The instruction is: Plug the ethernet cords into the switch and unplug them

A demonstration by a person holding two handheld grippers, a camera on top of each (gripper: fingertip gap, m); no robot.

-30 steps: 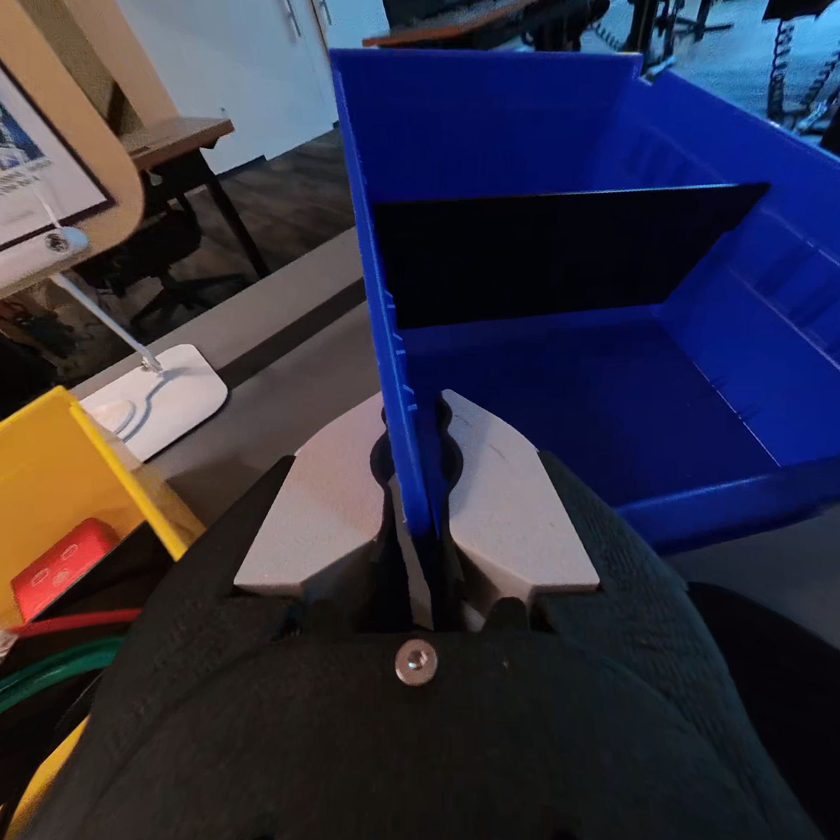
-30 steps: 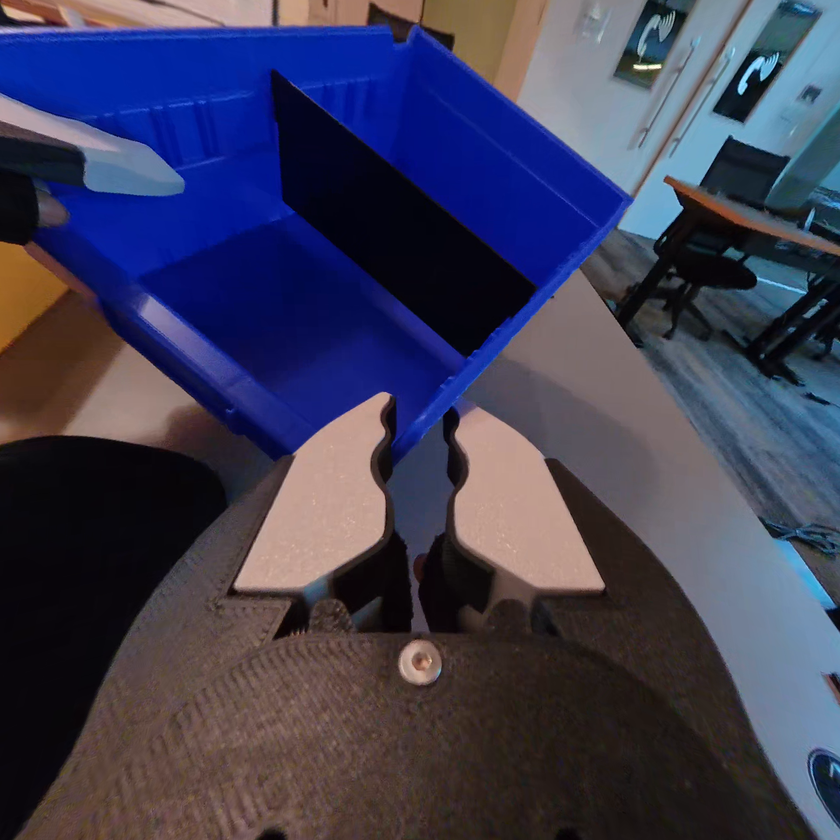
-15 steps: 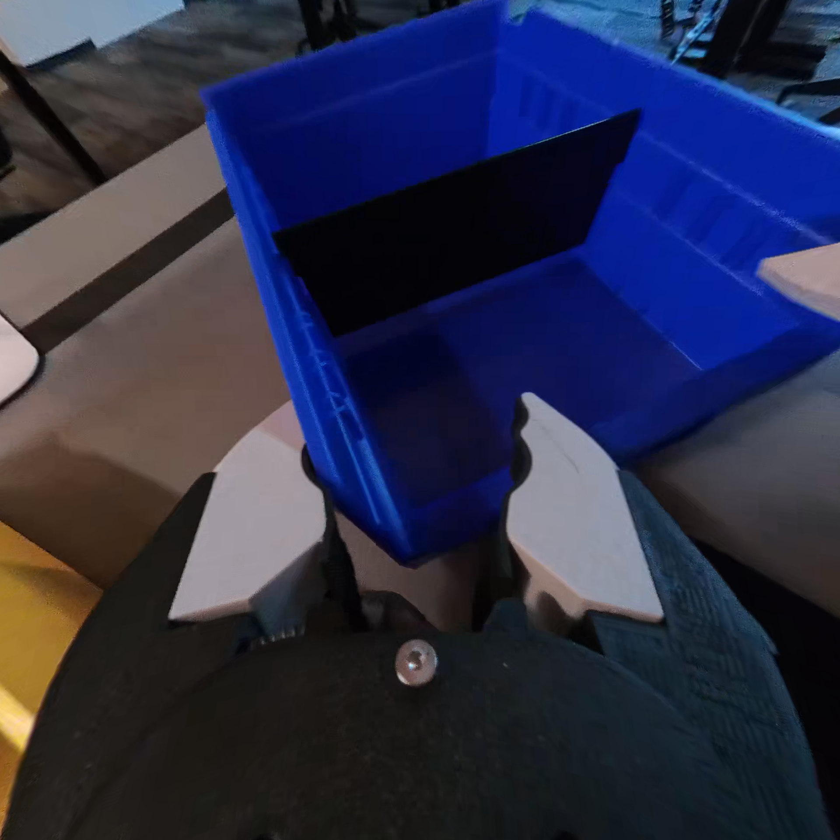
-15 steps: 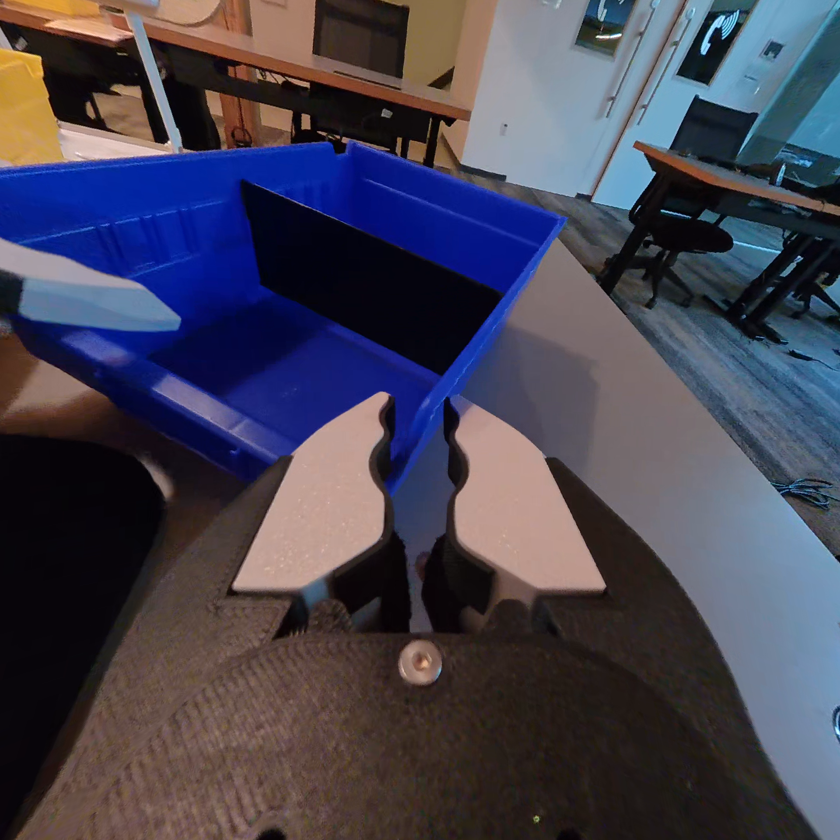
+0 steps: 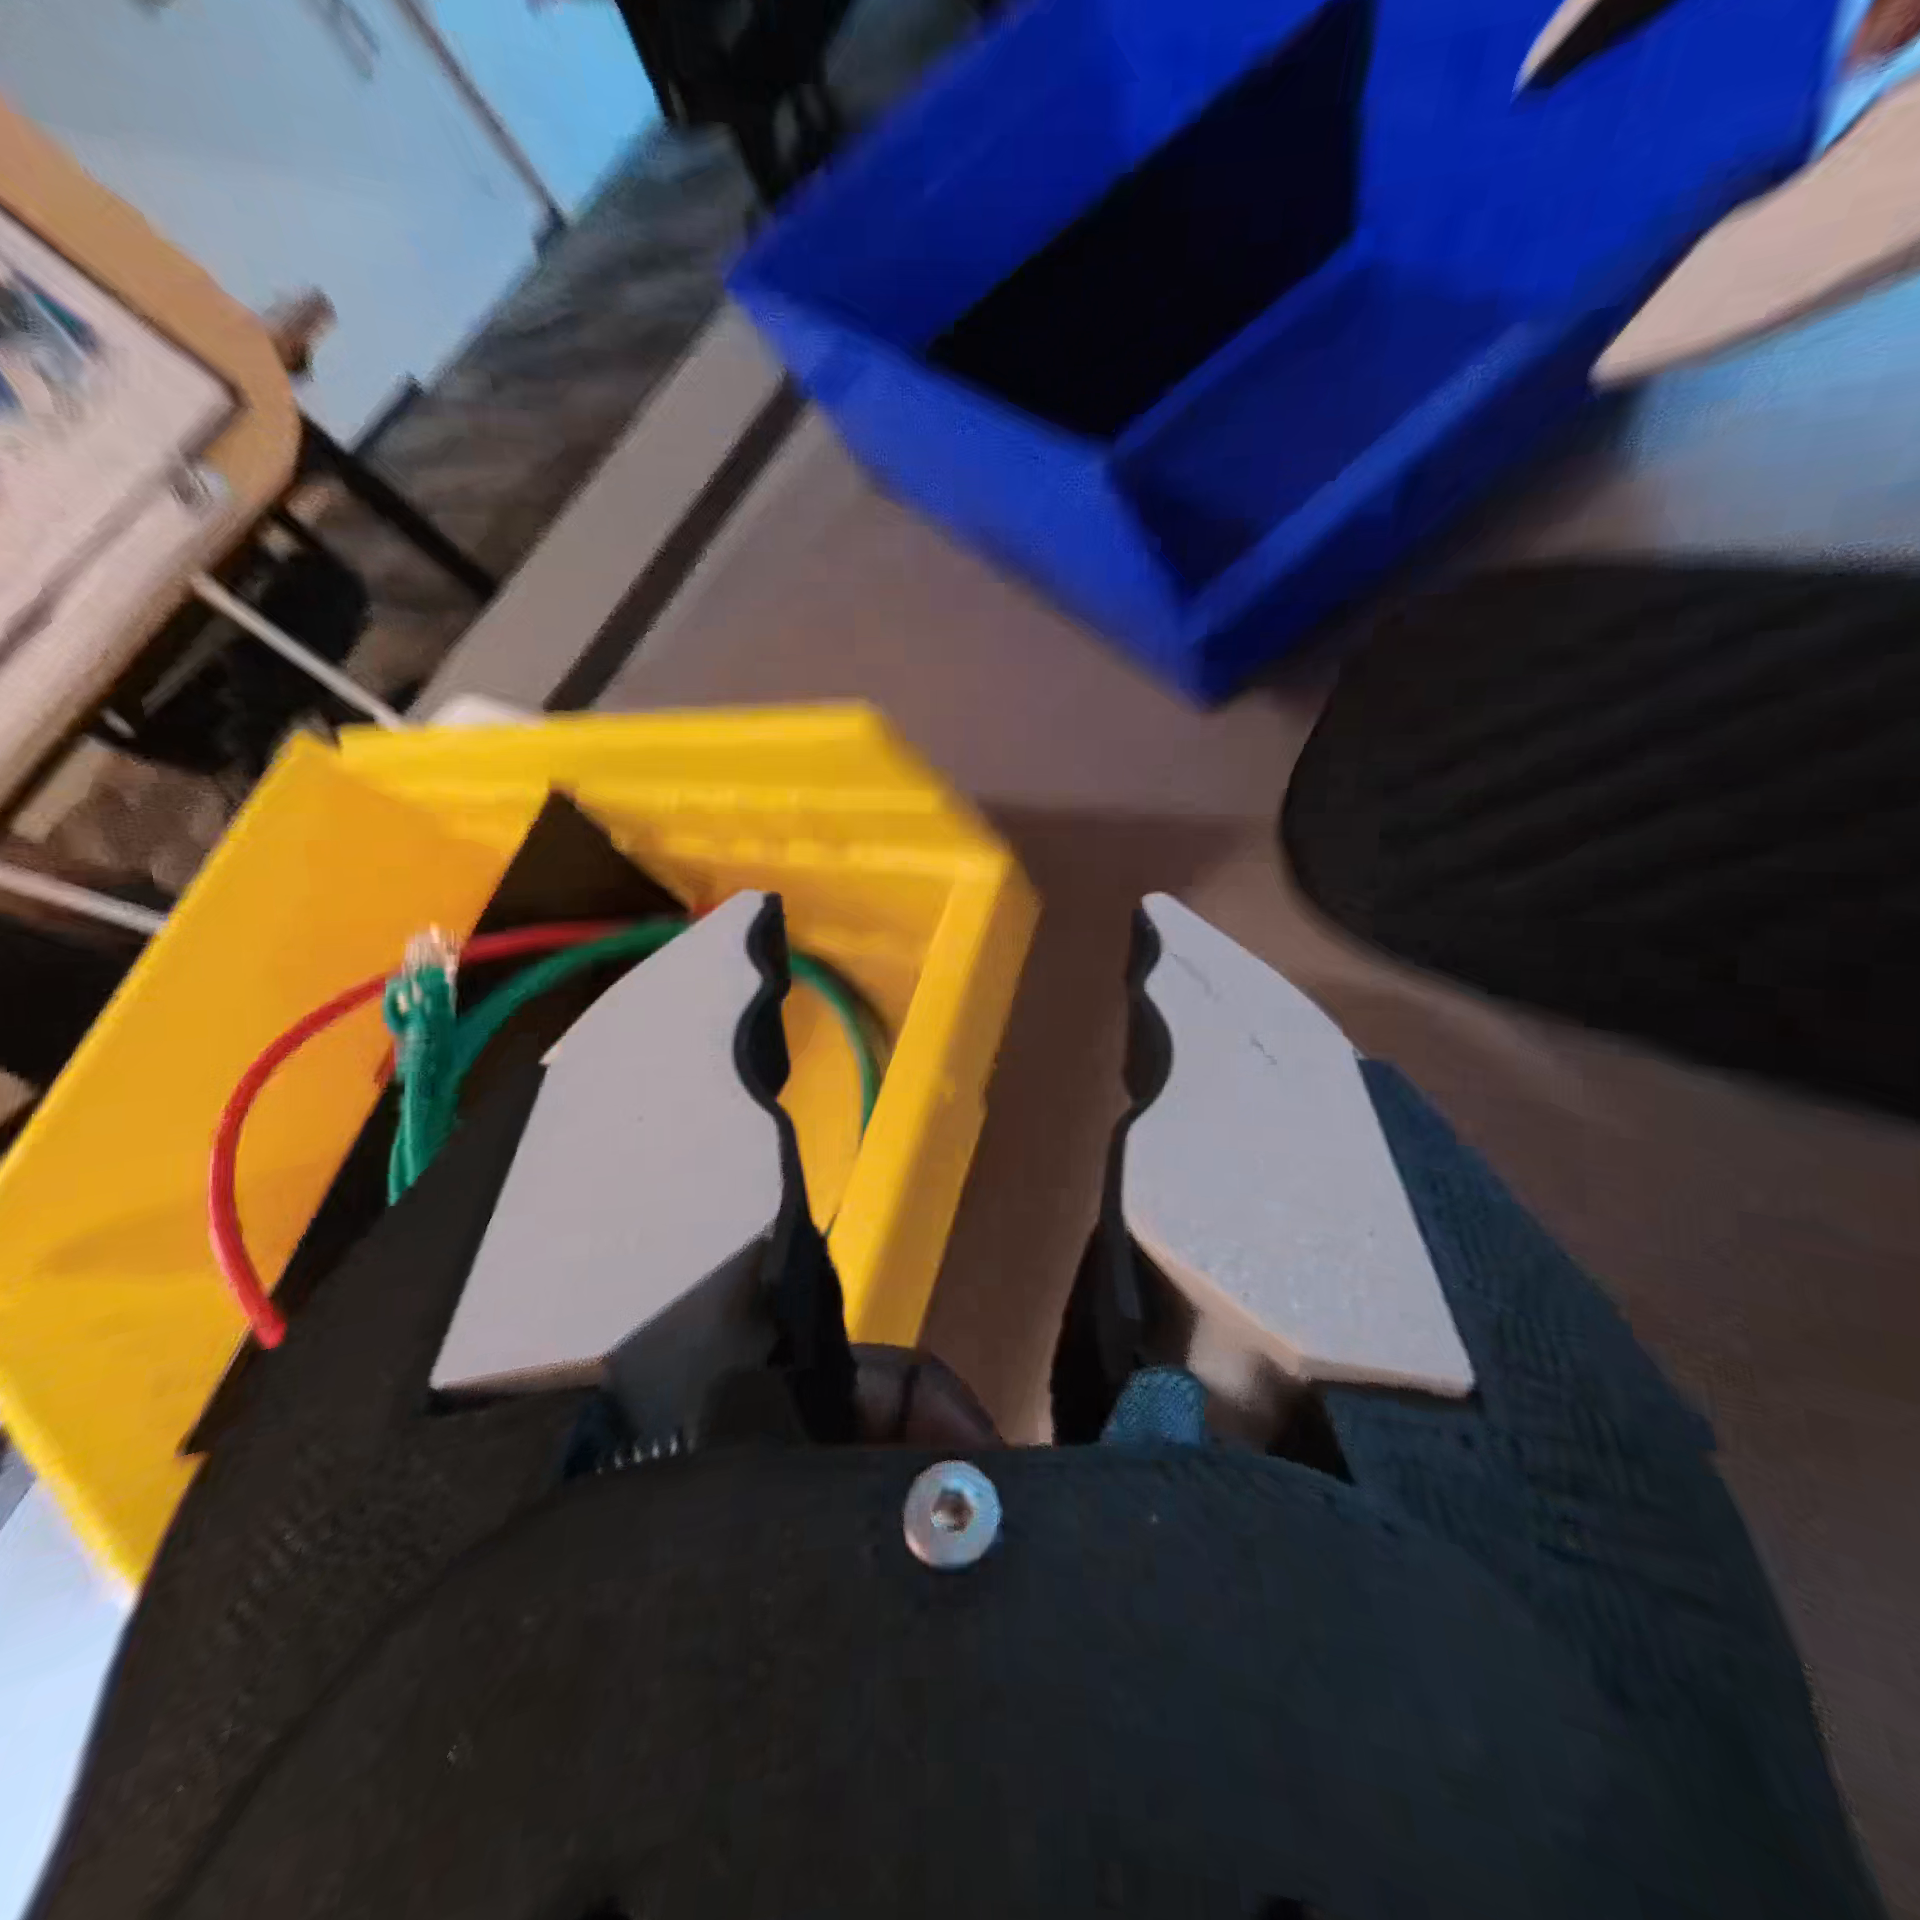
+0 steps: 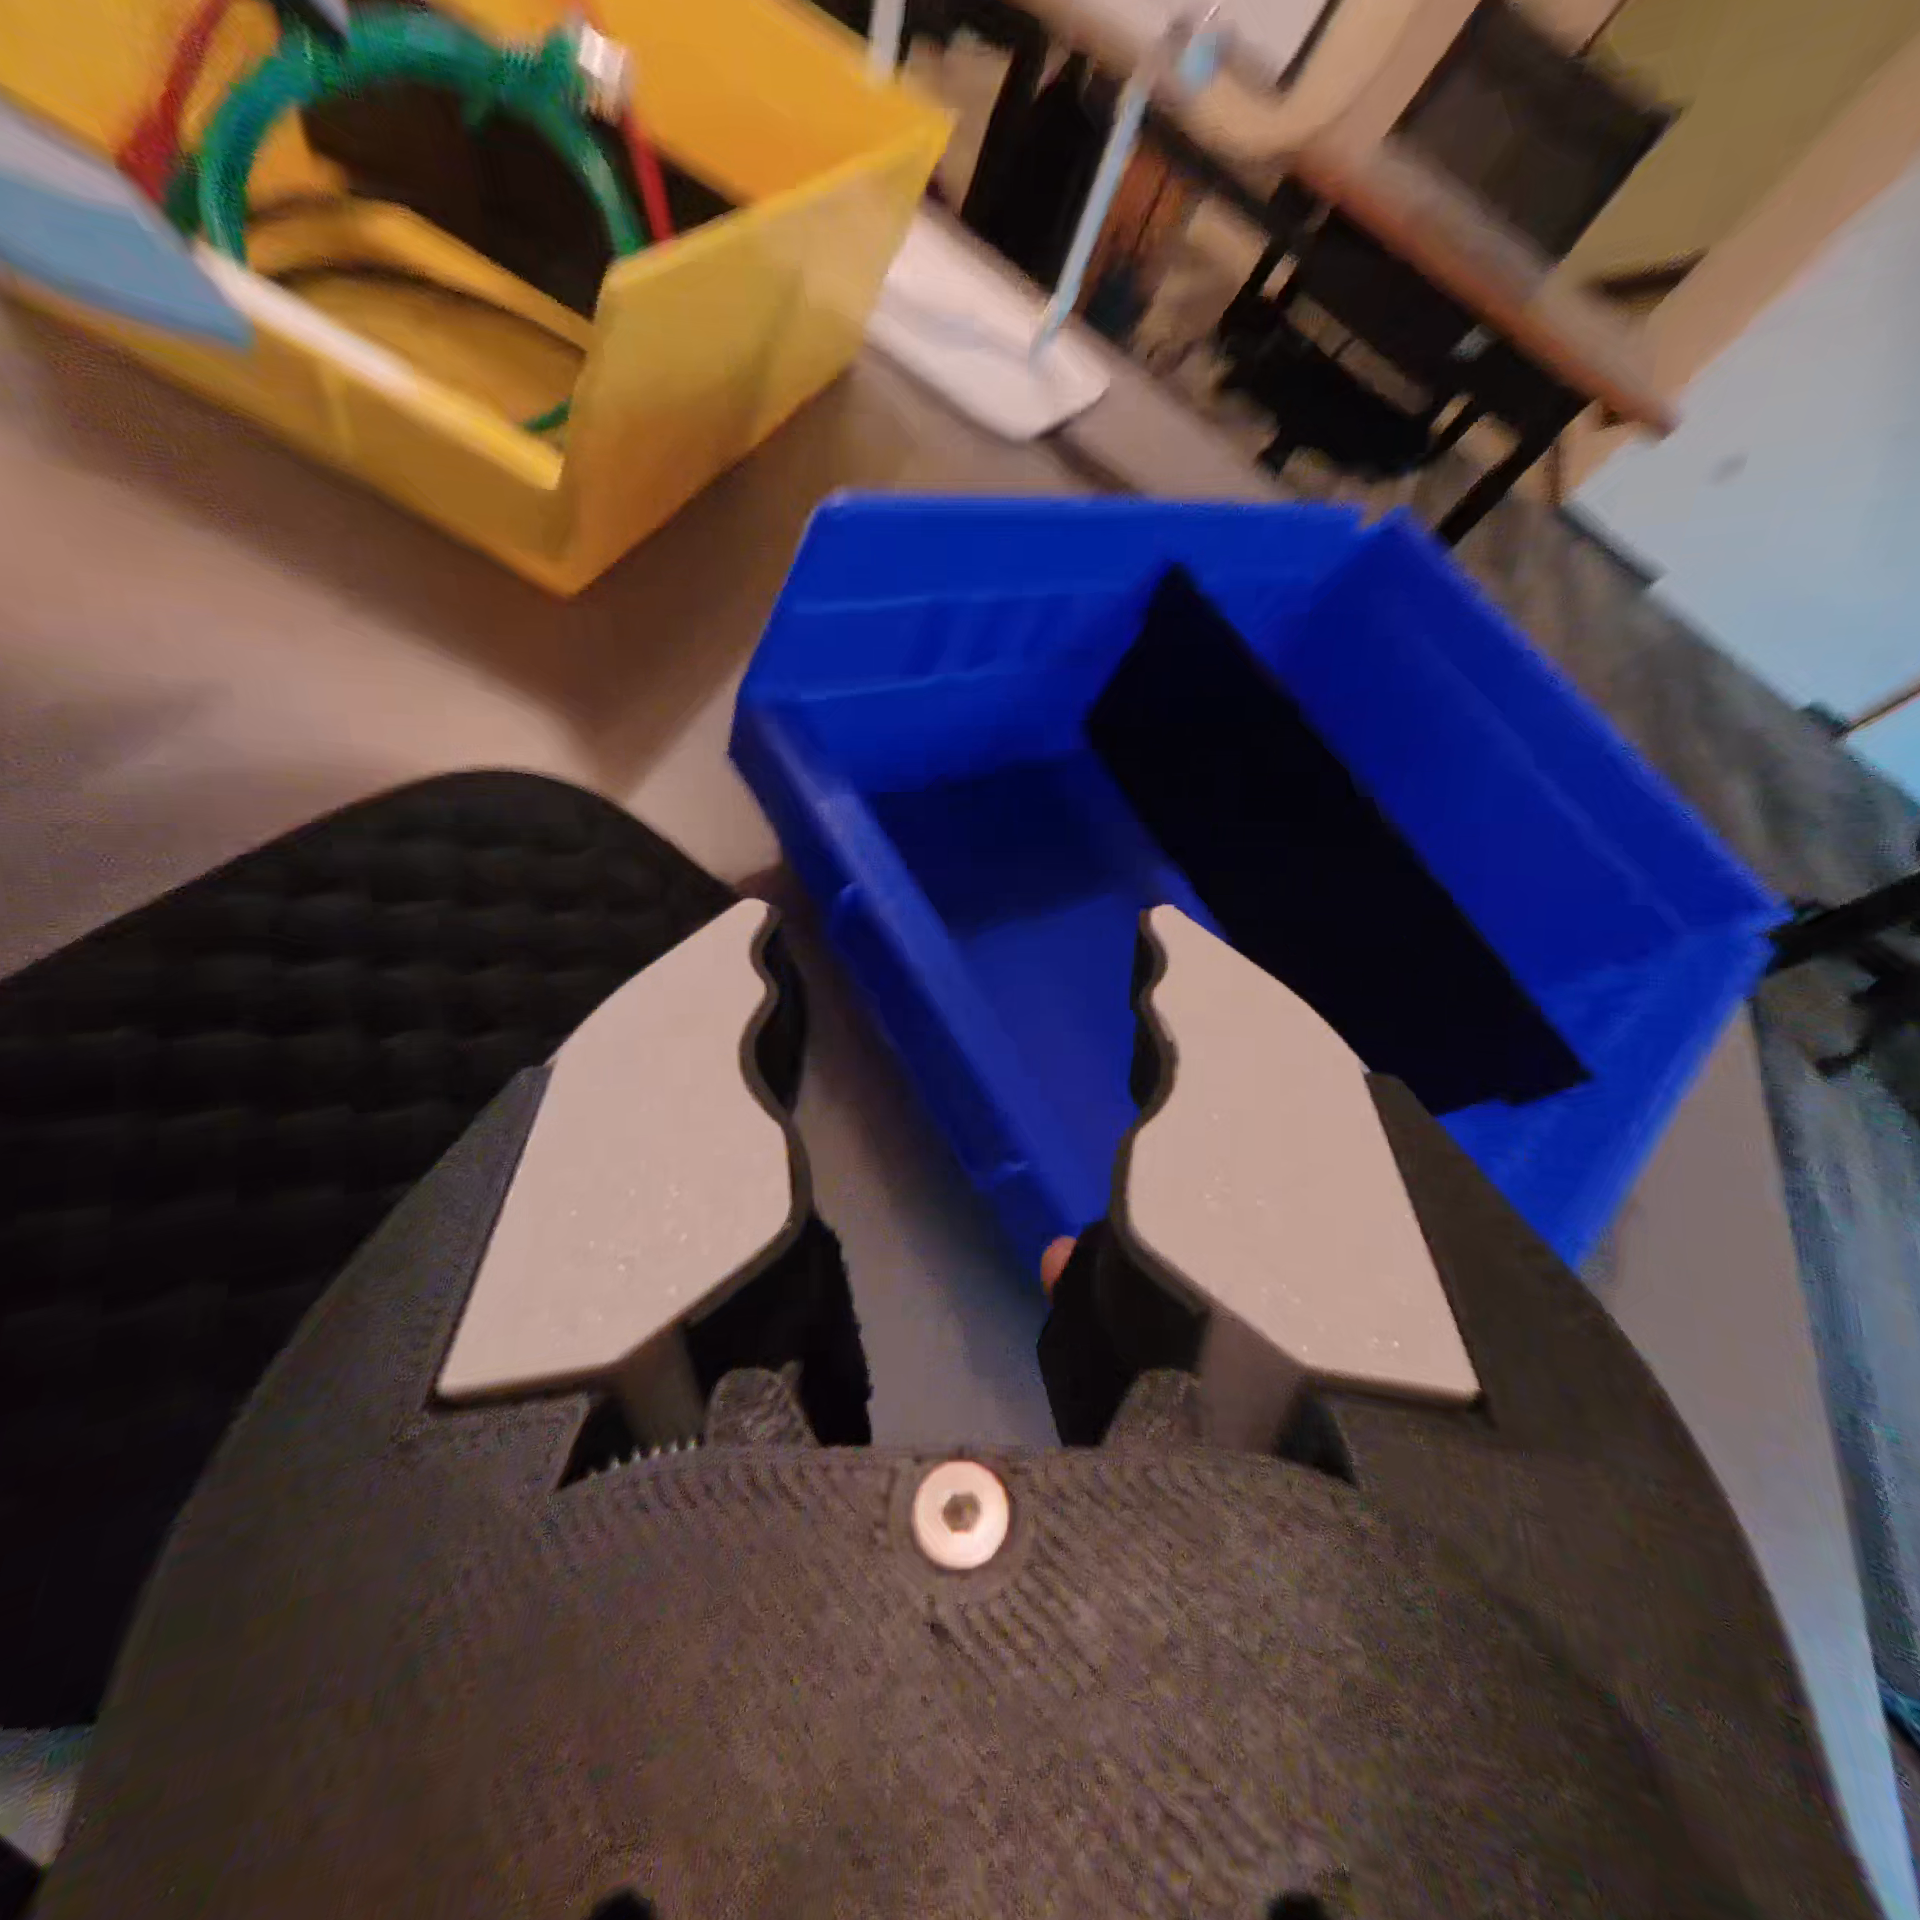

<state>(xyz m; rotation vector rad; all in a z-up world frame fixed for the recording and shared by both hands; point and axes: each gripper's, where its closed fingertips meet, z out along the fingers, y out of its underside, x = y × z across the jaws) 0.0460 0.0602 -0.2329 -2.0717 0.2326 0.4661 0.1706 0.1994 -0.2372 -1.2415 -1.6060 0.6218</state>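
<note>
Two bins share the grey tabletop [image 5: 1039, 727] in our left wrist view: a yellow bin [image 5: 156, 1195] close under our left gripper [image 5: 956, 914] and a blue bin [image 5: 987, 457] farther off. Our left gripper is spread wide and empty, its left finger over the yellow bin's near corner, which we judge to be the approach for picking a cord. Inside that bin loop a red ethernet cord [image 5: 223, 1174] and a green ethernet cord [image 5: 421, 1049], the green one's clear plug turned upward. We see no switch here, though a dark shape sits deep in the bin. A black textured mat [image 5: 1610, 852] lies to the right. In our right wrist view, our right gripper [image 6: 956, 914] is likewise spread and holds nothing, hanging above the blue bin's [image 6: 1558, 1174] near corner; that bin stands bare apart from its black divider [image 6: 1330, 883], probably set out to receive things. The yellow bin [image 6: 717, 312] sits well apart to the upper left, the green cord [image 6: 229, 156] arching over its dark contents, blurred. The mat [image 6: 260, 987] lies left of the fingers.
</note>
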